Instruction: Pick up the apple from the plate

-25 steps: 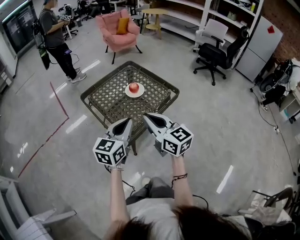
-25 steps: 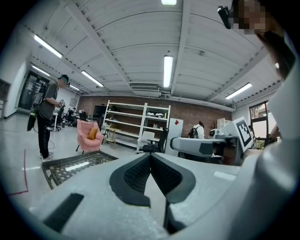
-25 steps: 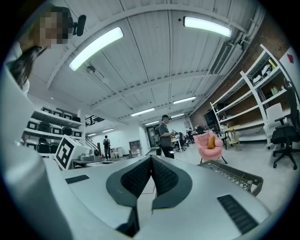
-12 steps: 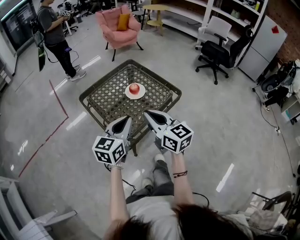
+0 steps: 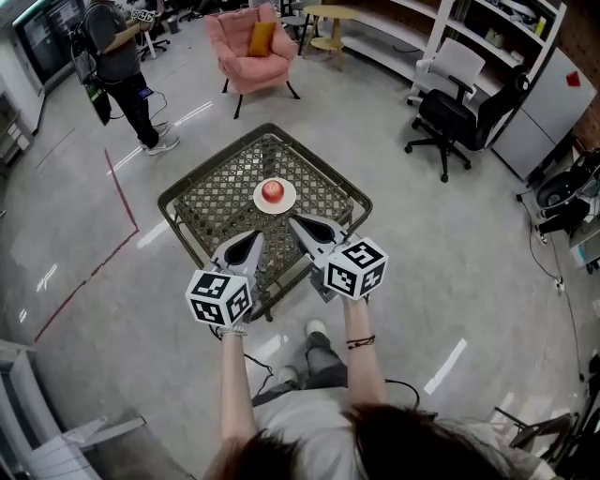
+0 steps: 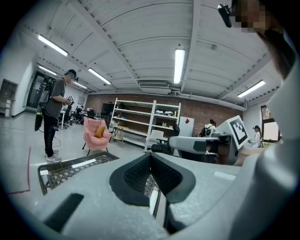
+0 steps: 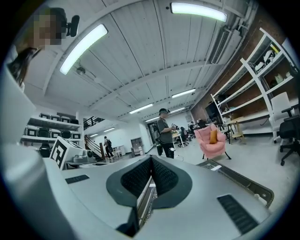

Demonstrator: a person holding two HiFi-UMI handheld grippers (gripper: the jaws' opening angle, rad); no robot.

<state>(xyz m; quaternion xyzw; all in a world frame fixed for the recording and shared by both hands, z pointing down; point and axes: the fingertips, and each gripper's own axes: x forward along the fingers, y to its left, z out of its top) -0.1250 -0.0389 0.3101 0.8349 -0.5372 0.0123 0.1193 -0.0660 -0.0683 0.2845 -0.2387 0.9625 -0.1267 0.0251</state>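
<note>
Head view: apple [image 5: 273, 191] on its plate [image 5: 258, 200], mid-bench [image 5: 216, 192]. Left hand-held gripper [image 5: 249, 244] and right hand-held gripper [image 5: 294, 222] have closed in, tips now over the bench's near edge.
Left gripper view: jaws together, nothing held.
Right gripper view: likewise.
Approach only; the jaws need opening first.

Cannot find the apple [image 5: 273, 191] in either gripper view: only strips of tabletop [image 5: 220, 192] past each grey body. Covered in the head view by the left tongs [image 5: 248, 246] and right tongs [image 5: 296, 222]: the near tabletop corner. Cropped at the top edge: the far-left person [image 5: 117, 56]. Cut by the bottom edge: the wearer's head [image 5: 412, 450]. Too small to tell: the shelf [image 5: 487, 21] contents.
</note>
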